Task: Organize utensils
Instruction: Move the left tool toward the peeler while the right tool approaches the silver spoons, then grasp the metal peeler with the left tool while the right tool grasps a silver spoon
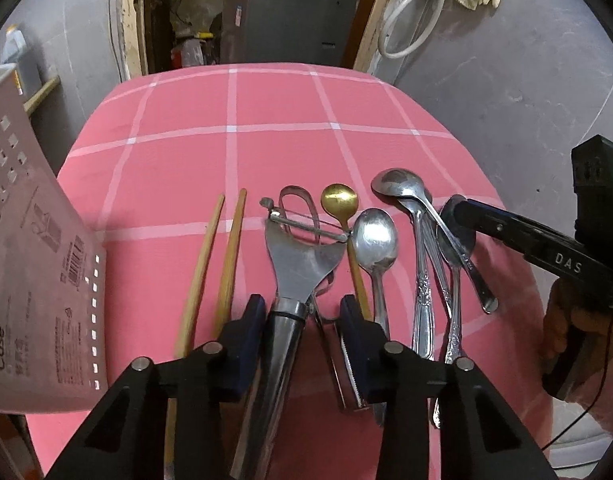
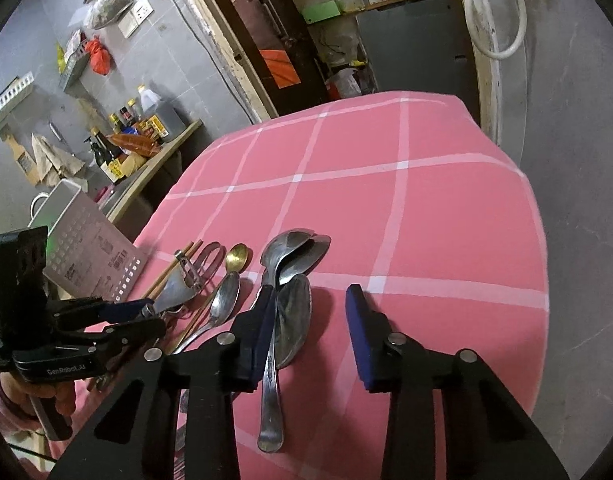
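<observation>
Left wrist view: left gripper (image 1: 302, 304) low over the pink checked cloth (image 1: 234, 140), jaws partly apart, straddling the steel handle of the peeler (image 1: 302, 256) with a clear gap on the right side, so not clamped. Left of the peeler, two wooden chopsticks (image 1: 230, 264) side by side; right of it a gold spoon (image 1: 340, 200), then a single steel spoon (image 1: 376, 240), then a loose pile of spoons (image 1: 422, 240) lying across one another. At the right edge, right gripper (image 1: 460, 220) reaching in with its tip at that pile, held by a hand (image 1: 574, 320). At the left edge, a grey perforated tableware case (image 1: 38, 280), tilted. Right wrist view: right gripper (image 2: 311, 292) with jaws apart around a large spoon (image 2: 294, 316); left pad against the spoon's handle, right pad well clear, so nothing gripped. Just beyond, the other spoons of the pile (image 2: 294, 248) with bowls overlapping. Further left, the gold spoon (image 2: 238, 258), the peeler (image 2: 178, 284) under the left gripper (image 2: 150, 314), and the case (image 2: 94, 252) at the cloth's edge.
</observation>
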Action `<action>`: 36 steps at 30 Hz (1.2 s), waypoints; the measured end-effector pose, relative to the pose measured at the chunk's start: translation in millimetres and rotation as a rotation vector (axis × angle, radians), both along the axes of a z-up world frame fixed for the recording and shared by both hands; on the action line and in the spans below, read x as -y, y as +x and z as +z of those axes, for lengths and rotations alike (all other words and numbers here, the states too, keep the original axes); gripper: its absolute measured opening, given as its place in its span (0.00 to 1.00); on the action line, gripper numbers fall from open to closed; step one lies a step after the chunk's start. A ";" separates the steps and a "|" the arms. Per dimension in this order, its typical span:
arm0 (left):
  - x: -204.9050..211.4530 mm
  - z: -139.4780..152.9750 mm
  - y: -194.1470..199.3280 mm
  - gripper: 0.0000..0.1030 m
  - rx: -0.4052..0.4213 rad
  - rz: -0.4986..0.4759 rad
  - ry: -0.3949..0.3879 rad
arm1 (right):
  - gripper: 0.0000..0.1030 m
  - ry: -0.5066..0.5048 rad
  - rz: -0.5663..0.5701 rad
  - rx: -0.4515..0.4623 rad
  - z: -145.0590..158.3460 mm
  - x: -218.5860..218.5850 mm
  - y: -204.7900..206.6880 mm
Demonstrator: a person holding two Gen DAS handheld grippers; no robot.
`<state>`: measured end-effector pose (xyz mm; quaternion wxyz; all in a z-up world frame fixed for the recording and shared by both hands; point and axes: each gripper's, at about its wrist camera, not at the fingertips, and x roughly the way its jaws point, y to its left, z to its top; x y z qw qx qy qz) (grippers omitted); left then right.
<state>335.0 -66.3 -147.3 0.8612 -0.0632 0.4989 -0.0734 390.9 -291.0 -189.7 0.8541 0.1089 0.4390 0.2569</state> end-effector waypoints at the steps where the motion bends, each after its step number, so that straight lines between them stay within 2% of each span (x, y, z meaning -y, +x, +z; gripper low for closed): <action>1: 0.4 0.4 1.3 0.32 -0.013 -0.007 0.001 | 0.30 0.009 -0.002 -0.008 -0.6 0.2 1.7; 4: -1.2 1.2 8.2 0.29 -0.059 -0.024 -0.013 | 0.30 0.034 -0.004 -0.032 -3.5 2.0 4.9; 6: -4.2 1.3 11.9 0.24 -0.088 -0.037 -0.031 | 0.27 0.034 0.003 -0.046 -5.5 1.9 6.5; 11: -4.2 1.2 19.1 0.18 -0.167 -0.078 -0.030 | 0.05 0.057 0.009 -0.102 -9.1 4.7 10.0; 14: -5.5 3.8 17.6 0.18 -0.173 -0.073 -0.050 | 0.03 0.050 0.014 -0.097 -5.6 2.0 5.4; 20: -6.5 27.3 -5.3 0.18 -0.072 -0.068 -0.070 | 0.02 -0.040 -0.035 -0.008 23.9 -1.4 -19.2; 30: -23.4 73.8 -39.5 0.18 0.153 -0.047 -0.150 | 0.02 -0.222 -0.166 0.272 119.8 -9.3 -63.6; 36: -44.3 114.1 -48.0 0.17 0.318 -0.027 -0.201 | 0.02 -0.202 -0.212 0.405 178.2 -16.6 -82.7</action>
